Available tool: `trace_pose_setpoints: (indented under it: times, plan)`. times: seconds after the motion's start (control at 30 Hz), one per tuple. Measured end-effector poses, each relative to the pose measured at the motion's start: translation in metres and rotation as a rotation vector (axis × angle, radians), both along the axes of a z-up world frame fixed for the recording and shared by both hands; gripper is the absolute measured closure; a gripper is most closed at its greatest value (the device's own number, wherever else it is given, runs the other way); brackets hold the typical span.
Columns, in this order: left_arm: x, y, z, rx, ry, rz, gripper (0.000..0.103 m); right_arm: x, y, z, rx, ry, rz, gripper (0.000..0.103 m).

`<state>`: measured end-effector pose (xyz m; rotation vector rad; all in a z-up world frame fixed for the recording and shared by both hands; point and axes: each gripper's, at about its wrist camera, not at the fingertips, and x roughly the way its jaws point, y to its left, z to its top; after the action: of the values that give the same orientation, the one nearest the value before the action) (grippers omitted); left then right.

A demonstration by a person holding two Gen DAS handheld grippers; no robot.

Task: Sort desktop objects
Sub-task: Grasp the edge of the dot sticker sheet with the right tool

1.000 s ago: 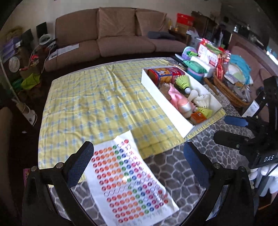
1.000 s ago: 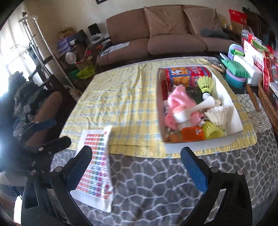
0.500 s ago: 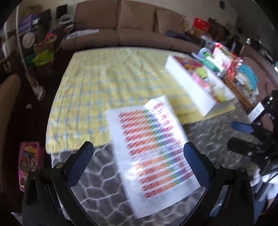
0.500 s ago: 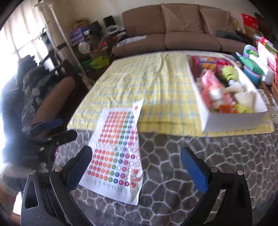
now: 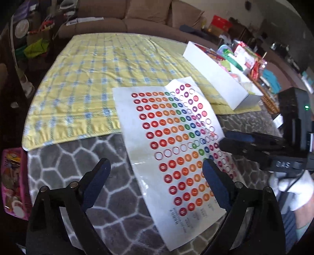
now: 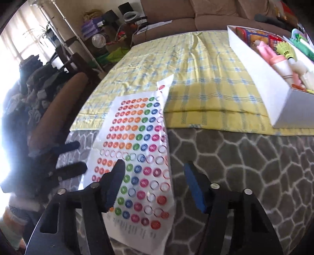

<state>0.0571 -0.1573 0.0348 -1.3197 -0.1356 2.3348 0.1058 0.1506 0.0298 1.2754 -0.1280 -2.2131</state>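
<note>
We hold our left gripper (image 5: pixel 155 172) low, jaws wide apart. Our right gripper (image 6: pixel 154 176) gapes too.

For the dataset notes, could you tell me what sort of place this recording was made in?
Most likely a home living room. A brown sofa stands behind the table, which carries a yellow checked cloth and a white box of household odds and ends, with cluttered shelves by a sunlit window.
</note>
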Motion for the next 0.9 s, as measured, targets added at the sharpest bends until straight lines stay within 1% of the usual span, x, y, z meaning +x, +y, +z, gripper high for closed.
trace_pose_setpoints:
  times: [0.03,0.1,0.13,0.2,0.23,0.27,0.3,0.33,0.37,0.43,0.5,0.57,0.6,0.67,0.77,0.9]
  plan:
    - [0.0,-0.001,-0.002,0.01,-0.006,0.001,0.011,0.0,0.0,-0.001,-0.015,-0.005,0.003,0.05]
    - [-0.002,-0.001,-0.008,0.036,-0.031,0.006,0.019,-0.002,-0.003,-0.005,-0.044,-0.025,0.002,0.052]
    - [-0.004,-0.001,-0.01,0.047,-0.042,0.01,0.024,-0.003,-0.004,-0.007,-0.057,-0.042,0.0,0.055]
    - [-0.006,0.001,-0.011,0.05,-0.039,0.02,0.025,-0.005,-0.009,-0.01,-0.067,-0.062,0.005,0.062]
    - [-0.007,0.001,-0.011,0.05,-0.036,0.025,0.028,-0.006,-0.008,-0.009,-0.059,-0.054,0.0,0.065]
    - [-0.008,0.0,-0.011,0.051,-0.033,0.03,0.034,-0.007,-0.007,-0.009,-0.058,-0.057,-0.003,0.068]
    - [-0.009,-0.001,-0.011,0.052,-0.029,0.037,0.039,-0.008,-0.003,-0.01,-0.066,-0.068,-0.016,0.073]
    - [-0.01,-0.003,-0.011,0.059,-0.027,0.042,0.048,-0.009,0.0,-0.011,-0.074,-0.071,-0.025,0.078]
    - [-0.011,-0.005,-0.011,0.086,-0.03,0.047,0.056,-0.01,0.005,-0.011,-0.097,-0.08,-0.042,0.08]
    - [-0.012,-0.012,-0.01,0.134,-0.037,0.063,0.06,-0.01,0.012,-0.009,-0.127,-0.081,-0.059,0.082]
    - [-0.012,-0.017,-0.009,0.164,-0.041,0.072,0.06,-0.007,0.017,-0.002,-0.159,-0.064,-0.063,0.083]
    - [-0.012,-0.019,-0.006,0.182,-0.028,0.075,0.066,-0.003,0.02,0.005,-0.172,-0.038,-0.064,0.083]
    - [-0.011,-0.02,-0.005,0.187,-0.02,0.075,0.067,-0.003,0.021,0.007,-0.179,-0.033,-0.064,0.083]
    - [-0.009,-0.022,0.0,0.199,0.002,0.072,0.072,-0.002,0.021,0.01,-0.193,-0.02,-0.066,0.083]
    - [-0.007,-0.023,0.005,0.231,0.017,0.07,0.072,0.001,0.021,0.017,-0.199,0.009,-0.061,0.083]
    - [-0.009,-0.014,0.022,0.231,0.042,0.035,0.072,0.002,0.028,0.029,-0.227,0.038,-0.065,0.083]
